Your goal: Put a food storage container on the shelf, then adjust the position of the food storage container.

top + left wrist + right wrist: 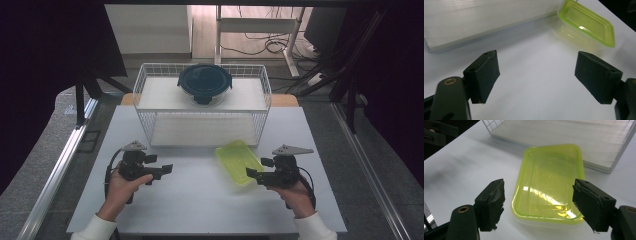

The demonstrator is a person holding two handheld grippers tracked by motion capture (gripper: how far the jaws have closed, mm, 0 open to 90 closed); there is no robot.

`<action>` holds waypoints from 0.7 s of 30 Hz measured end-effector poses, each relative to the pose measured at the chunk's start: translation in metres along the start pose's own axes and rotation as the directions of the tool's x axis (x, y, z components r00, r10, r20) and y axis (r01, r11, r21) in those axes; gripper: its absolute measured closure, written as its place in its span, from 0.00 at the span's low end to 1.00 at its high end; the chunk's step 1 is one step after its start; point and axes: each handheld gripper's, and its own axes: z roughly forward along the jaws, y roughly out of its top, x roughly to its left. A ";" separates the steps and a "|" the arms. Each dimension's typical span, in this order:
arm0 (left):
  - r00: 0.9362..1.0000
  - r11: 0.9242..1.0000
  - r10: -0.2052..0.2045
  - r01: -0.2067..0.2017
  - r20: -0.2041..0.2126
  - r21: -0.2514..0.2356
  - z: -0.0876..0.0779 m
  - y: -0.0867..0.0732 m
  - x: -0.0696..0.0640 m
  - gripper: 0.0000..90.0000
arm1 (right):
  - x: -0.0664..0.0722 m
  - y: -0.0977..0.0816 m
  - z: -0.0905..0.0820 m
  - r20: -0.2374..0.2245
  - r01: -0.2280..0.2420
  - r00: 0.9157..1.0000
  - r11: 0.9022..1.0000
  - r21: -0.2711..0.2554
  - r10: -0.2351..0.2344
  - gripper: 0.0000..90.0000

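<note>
A yellow-green rectangular plastic container [239, 161] lies open side up on the white table [200, 200], just in front of the wire rack. My right gripper [258, 168] is at its near right corner, open. In the right gripper view the container [549, 177] lies just ahead of my right gripper [538, 197], its near end between the pads and clear of both. My left gripper [167, 169] is open over bare table to the container's left, nothing in it. In the left gripper view my left gripper [536, 72] points at the table, with the container [586, 25] at the upper right.
A white wire rack [145, 80] stands at the back of the table, with a round dark lidded container [205, 83] on its top shelf. Its lower shelf board [599, 140] lies close behind the green container. Metal rails [60, 165] run along both sides of the table.
</note>
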 end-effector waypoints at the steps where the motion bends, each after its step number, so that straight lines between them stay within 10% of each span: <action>1: 1.000 1.000 -0.002 0.002 0.013 -0.002 -0.001 0.000 -0.002 0.22 | 0.000 0.000 0.000 0.000 0.000 1.000 1.000 0.000 0.000 0.28; 21: 0.999 1.000 0.012 -0.011 -0.037 0.022 -0.002 -0.008 -0.005 0.21 | -0.010 0.008 0.002 0.009 0.016 1.000 1.000 0.009 -0.016 0.39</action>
